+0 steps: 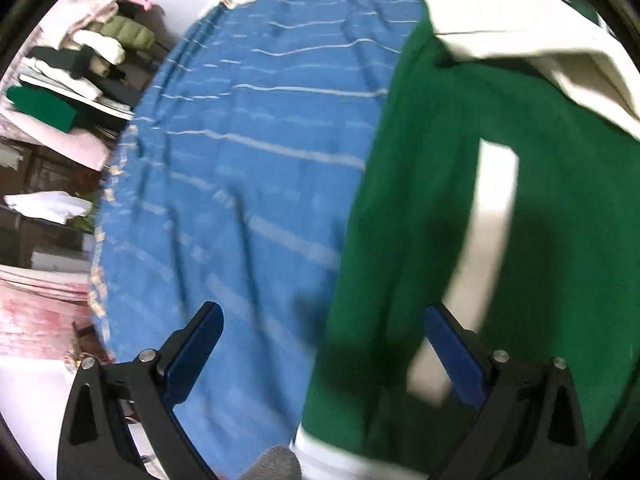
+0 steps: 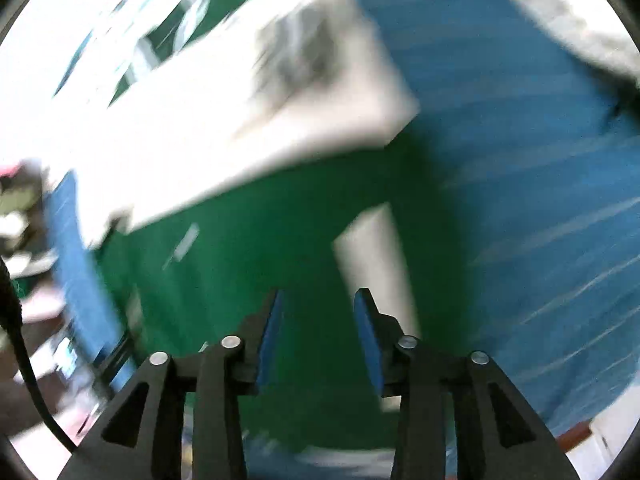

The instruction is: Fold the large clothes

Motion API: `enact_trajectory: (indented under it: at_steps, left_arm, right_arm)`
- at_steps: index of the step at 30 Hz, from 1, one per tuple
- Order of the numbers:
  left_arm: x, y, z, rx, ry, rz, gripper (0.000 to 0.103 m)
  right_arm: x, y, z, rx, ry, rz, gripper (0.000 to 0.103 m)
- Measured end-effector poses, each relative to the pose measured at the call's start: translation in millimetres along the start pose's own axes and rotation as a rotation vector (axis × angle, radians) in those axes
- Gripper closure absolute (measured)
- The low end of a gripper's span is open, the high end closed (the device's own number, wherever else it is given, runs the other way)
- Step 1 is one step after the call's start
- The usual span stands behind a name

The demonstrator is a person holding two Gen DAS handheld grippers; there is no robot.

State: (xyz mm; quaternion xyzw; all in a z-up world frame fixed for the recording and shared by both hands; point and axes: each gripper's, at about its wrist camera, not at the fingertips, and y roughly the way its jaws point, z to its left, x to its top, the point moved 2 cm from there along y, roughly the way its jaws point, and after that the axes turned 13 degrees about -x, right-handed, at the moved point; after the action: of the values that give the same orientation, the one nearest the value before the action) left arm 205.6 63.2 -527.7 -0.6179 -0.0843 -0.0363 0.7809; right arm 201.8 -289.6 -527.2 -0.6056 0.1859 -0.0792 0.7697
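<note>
A large green garment with white panels and a white stripe lies on a blue striped sheet; a white part is folded over its upper end. My left gripper hovers over the garment's left edge, jaws wide apart, nothing between them. In the blurred right wrist view the same green garment fills the middle, its white fold above. My right gripper hangs over the green cloth with its jaws apart and nothing gripped.
A shelf with stacked folded clothes stands beyond the bed's left edge, with pink fabric below it. The blue sheet stretches to the right of the garment. A black cable hangs at the left.
</note>
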Motion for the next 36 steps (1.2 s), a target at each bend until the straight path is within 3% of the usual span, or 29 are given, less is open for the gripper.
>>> enact_trajectory:
  at_steps: [3,5,6,7,8,9,10,11,14,17,20,21,22,24,26,29,31,34,36]
  left_arm:
    - [-39.3,-14.6,-12.7,0.006,0.006,0.017,0.0]
    - [-62.1,-6.4,-27.9,-0.005,0.011,0.059,0.0]
    - [-70.1,-0.8,-31.6,-0.002,0.011,0.073,0.0]
    - [-77.7,4.5,-36.7,0.001,0.01,0.083,0.0]
    - [-83.1,9.2,-40.4,0.001,0.014,0.09,0.0]
    - [-85.6,14.1,-42.6,0.001,0.02,0.09,0.0]
    - [-86.4,16.8,-42.8,-0.002,0.026,0.08,0.0]
    - [-86.1,16.9,-40.8,-0.011,0.026,0.075,0.0]
    - [-87.5,14.2,-34.1,-0.062,0.023,0.068,0.0]
    - [-86.7,5.9,-26.8,-0.097,0.029,0.08,0.0]
    - [-82.6,-12.6,-25.4,-0.117,0.021,0.064,0.0]
    - [-77.3,-21.5,-21.8,-0.113,0.021,0.043,0.0]
    - [-71.5,-27.5,-20.1,-0.106,0.024,0.024,0.0]
    - [-50.6,-37.1,-14.5,-0.069,0.037,-0.023,0.0]
    - [-12.1,-38.2,-6.2,-0.024,0.013,-0.078,0.0]
    - [54.6,-25.8,3.8,-0.007,-0.048,-0.168,0.0]
    - [91.4,-9.0,-1.0,0.026,-0.034,-0.203,0.0]
    - [146.7,35.0,-21.8,0.121,0.053,-0.209,0.0]
    - [168.7,70.8,-22.5,0.196,0.083,-0.168,0.0]
  right_arm:
    - [-53.6,62.9,52.3,-0.008,-0.11,0.144,0.05]
    - [-80.3,98.0,80.5,-0.11,-0.193,0.142,0.051]
    - [-86.7,104.9,86.1,-0.193,-0.209,0.083,0.055]
    - [-84.7,109.7,93.6,-0.242,-0.212,0.054,0.072]
    - [-90.3,113.1,94.1,-0.292,-0.217,0.024,0.081]
    - [-91.4,110.5,94.9,-0.299,-0.186,0.014,0.086]
    - [-93.3,106.0,97.6,-0.273,-0.168,0.015,0.096]
    - [-95.6,103.2,101.4,-0.248,-0.165,0.02,0.098]
    - [-108.4,92.6,111.4,-0.196,-0.186,0.042,0.099]
    - [-121.6,123.2,125.0,-0.105,-0.218,0.232,0.101]
    - [-127.7,121.4,137.0,-0.137,-0.242,0.224,0.098]
    - [-128.1,112.0,140.2,-0.131,-0.249,0.198,0.092]
    - [-126.9,100.0,141.9,-0.128,-0.251,0.167,0.072]
    - [-118.5,82.5,150.6,-0.144,-0.246,0.104,0.047]
    - [-106.4,65.2,152.1,-0.16,-0.245,0.049,0.045]
    - [-69.3,61.7,157.2,-0.173,-0.227,-0.015,0.045]
    - [-33.7,49.8,154.0,-0.179,-0.203,-0.07,0.045]
    - [12.0,49.3,154.8,-0.175,-0.156,-0.153,0.045]
    - [28.3,45.4,154.7,-0.158,-0.114,-0.178,0.045]
